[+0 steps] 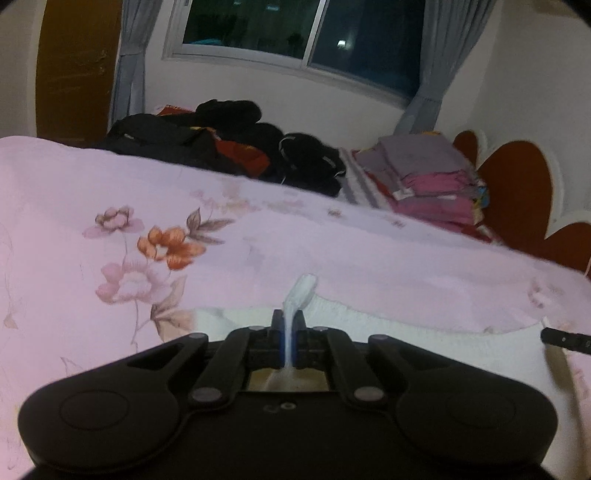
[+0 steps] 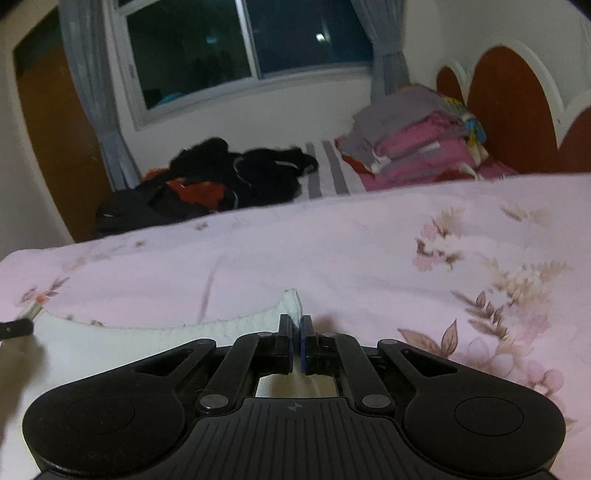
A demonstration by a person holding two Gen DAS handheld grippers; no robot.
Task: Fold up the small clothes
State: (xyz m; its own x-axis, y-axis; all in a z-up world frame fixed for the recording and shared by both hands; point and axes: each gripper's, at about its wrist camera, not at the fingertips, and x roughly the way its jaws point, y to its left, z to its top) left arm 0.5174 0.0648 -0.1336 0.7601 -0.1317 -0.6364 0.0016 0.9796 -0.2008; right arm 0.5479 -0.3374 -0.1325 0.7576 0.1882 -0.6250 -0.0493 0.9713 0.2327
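While both grippers point down at a pink floral bedspread (image 1: 332, 240), a small white garment (image 1: 369, 317) lies flat on it at about six o'clock in each wrist view, pale cream-white with a ribbed or knitted look along its curved upper edge. The left gripper (image 1: 288, 325) has its jaws closed tight on one corner of that cloth — a thin white tuft of it sticks up past the fingertips toward twelve o'clock, and a strip of fabric runs down between the blue-edged pads. The right gripper (image 2: 296, 326) is likewise clamped on the garment's other corner, where a small peak of white cloth rises just beyond the tips at roughly eleven o'clock. Between the two pinched corners the garment's edge sags in a shallow curve across the bedspread. In the left view the dark tip of the other gripper shows at three o'clock; in the right view it shows at nine o'clock. Farther off, at about twelve o'clock, a heap of black and red clothes (image 1: 229, 147) sits near the wall — beside it, toward two o'clock, a stack of folded pink and grey clothes (image 1: 428, 177) rests by the red headboard (image 1: 517, 192). A dark window (image 1: 295, 33) with grey curtains fills the top.
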